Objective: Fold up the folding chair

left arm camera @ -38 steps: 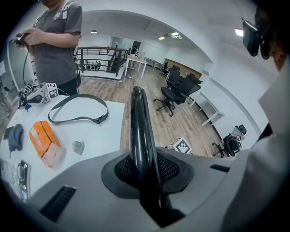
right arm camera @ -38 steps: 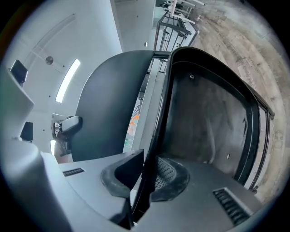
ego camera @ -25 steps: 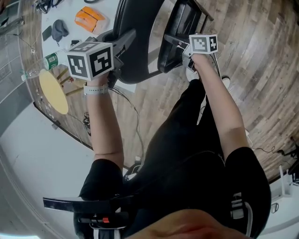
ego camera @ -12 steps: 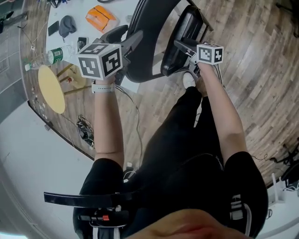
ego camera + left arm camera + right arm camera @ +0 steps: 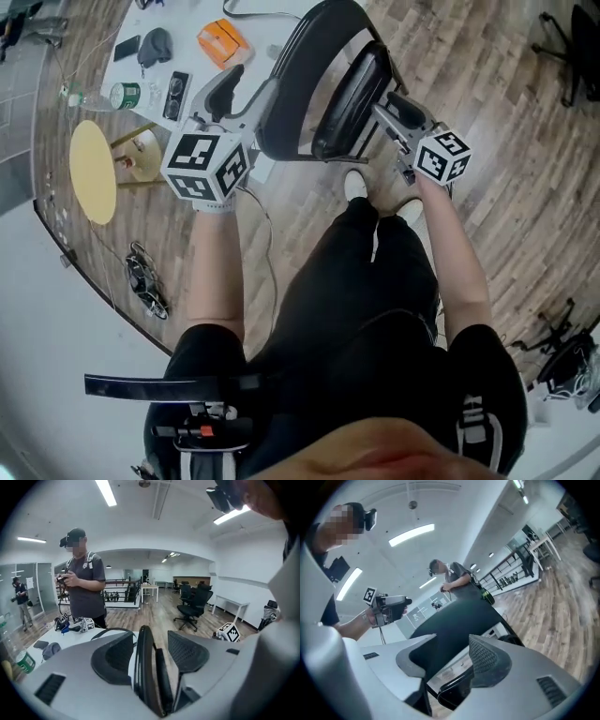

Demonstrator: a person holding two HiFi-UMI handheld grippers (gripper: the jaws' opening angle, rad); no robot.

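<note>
Black folding chair (image 5: pixel 354 98), folded flat, sits loose between the opening jaws of left tool (image 5: pixel 246 94) and right tool (image 5: pixel 394 111).

My head camera looks steeply down on the chair (image 5: pixel 352 98); both gripper views face it close, from left and right.

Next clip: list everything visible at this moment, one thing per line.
folding chair: one, black, folded, between both grippers
table: one, white, left of chair
box: one, orange, on table
can: one, green, table edge
stool: one, yellow round top, beside table
bystander: one, grey shirt, behind table
office chairs: several, black, far back
left gripper: one, grey, jaws opening, chair edge between them, ungripped
right gripper: one, grey, jaws opening, chair between them, ungripped
</note>
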